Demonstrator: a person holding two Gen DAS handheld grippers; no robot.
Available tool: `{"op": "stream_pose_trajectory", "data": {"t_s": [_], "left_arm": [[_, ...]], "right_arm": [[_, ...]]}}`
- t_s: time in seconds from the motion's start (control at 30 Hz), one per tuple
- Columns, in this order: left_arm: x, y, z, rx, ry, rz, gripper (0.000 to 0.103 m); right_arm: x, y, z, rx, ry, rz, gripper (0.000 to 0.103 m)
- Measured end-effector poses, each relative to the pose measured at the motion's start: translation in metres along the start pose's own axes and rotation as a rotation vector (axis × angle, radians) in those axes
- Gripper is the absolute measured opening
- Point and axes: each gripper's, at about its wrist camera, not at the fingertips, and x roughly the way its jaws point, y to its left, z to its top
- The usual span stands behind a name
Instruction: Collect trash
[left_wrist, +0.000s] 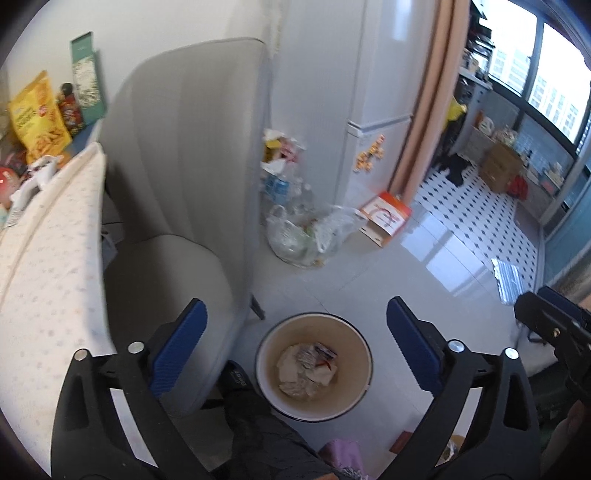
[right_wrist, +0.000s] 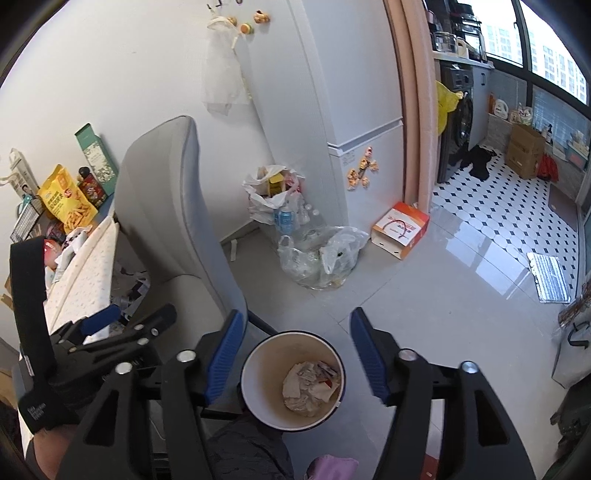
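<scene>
A round cream bin with a dark rim (left_wrist: 358, 334) (right_wrist: 258, 347) stands on the floor below both grippers. Crumpled paper and wrappers (left_wrist: 308, 371) (right_wrist: 310, 386) lie in its bottom. My left gripper (left_wrist: 295, 347) hangs above the bin with its blue pads spread wide and nothing between them. My right gripper (right_wrist: 297, 354) is also above the bin, open and empty. In the right wrist view the left gripper (right_wrist: 122, 325) shows at the lower left; in the left wrist view the right gripper's black body (left_wrist: 554, 332) shows at the right edge.
A grey upholstered chair (left_wrist: 184, 184) (right_wrist: 173, 221) stands left of the bin. A table with a patterned cloth (left_wrist: 48, 258) holds snack bags (left_wrist: 38, 118). Clear plastic bags of rubbish (left_wrist: 306, 236) (right_wrist: 321, 258) and an orange-white box (left_wrist: 386, 218) (right_wrist: 400, 229) lie by the white fridge (right_wrist: 351, 129). A dark-clothed knee (left_wrist: 258, 435) is below.
</scene>
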Motion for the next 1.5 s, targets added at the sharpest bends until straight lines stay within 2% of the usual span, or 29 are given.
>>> {"op": "stream_pose_trajectory", "data": {"t_s": [0.2,0.3,0.93,1.5], "left_arm": [[-0.031,0.03,0.001,-0.051,-0.049,0.039,0.098],[-0.049,0.044,0.001,-0.071,-0.08,0.063,0.098],[-0.172,0.137,-0.043,-0.214,-0.248,0.179,0.098],[-0.276,0.187,-0.092,-0.3,-0.376,0.317,0.098]], "right_arm": [[-0.02,0.021,0.002,-0.017,-0.049,0.045,0.091],[-0.031,0.034,0.002,-0.034,-0.072,0.062,0.096],[-0.104,0.135,-0.016,-0.195,-0.167,0.175,0.096],[-0.17,0.198,-0.044,-0.298,-0.24,0.28,0.096]]}}
